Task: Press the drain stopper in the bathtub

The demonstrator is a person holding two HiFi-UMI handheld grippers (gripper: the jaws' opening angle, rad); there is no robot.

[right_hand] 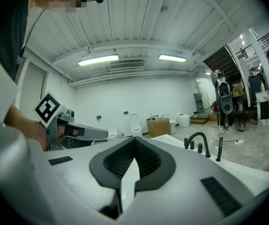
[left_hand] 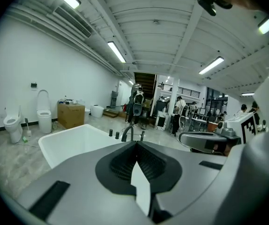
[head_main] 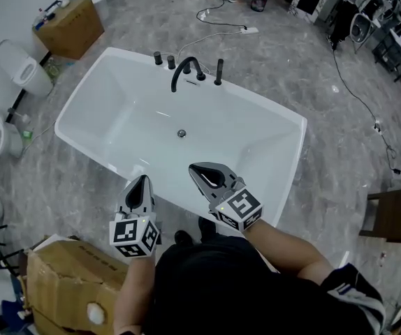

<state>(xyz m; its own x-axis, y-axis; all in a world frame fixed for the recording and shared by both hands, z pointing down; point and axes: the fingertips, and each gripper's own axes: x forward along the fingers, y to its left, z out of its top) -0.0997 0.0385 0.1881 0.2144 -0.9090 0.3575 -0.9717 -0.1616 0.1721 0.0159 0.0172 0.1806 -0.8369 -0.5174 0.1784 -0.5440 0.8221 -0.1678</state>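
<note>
A white freestanding bathtub [head_main: 270, 121] fills the middle of the head view. Its small round metal drain stopper [head_main: 181, 133] sits in the tub floor, below the black faucet [head_main: 186, 69] on the far rim. My left gripper [head_main: 142, 179] hovers over the near rim, shut and holding nothing. To its right, my right gripper [head_main: 196, 167] is also shut and empty, its tip over the tub's near inner wall, short of the stopper. In the left gripper view the jaws [left_hand: 135, 143] meet, with the tub [left_hand: 73, 137] beyond. The right gripper view shows the closed tips [right_hand: 134, 139] and the faucet [right_hand: 198, 140].
A cardboard box [head_main: 69, 26] and toilets [head_main: 23, 66] stand at the far left, and another box [head_main: 68, 285] is near my left side. A cable [head_main: 223, 19] runs across the marble floor behind the tub. Wooden furniture [head_main: 399, 213] stands at the right. People [left_hand: 138, 104] stand far off.
</note>
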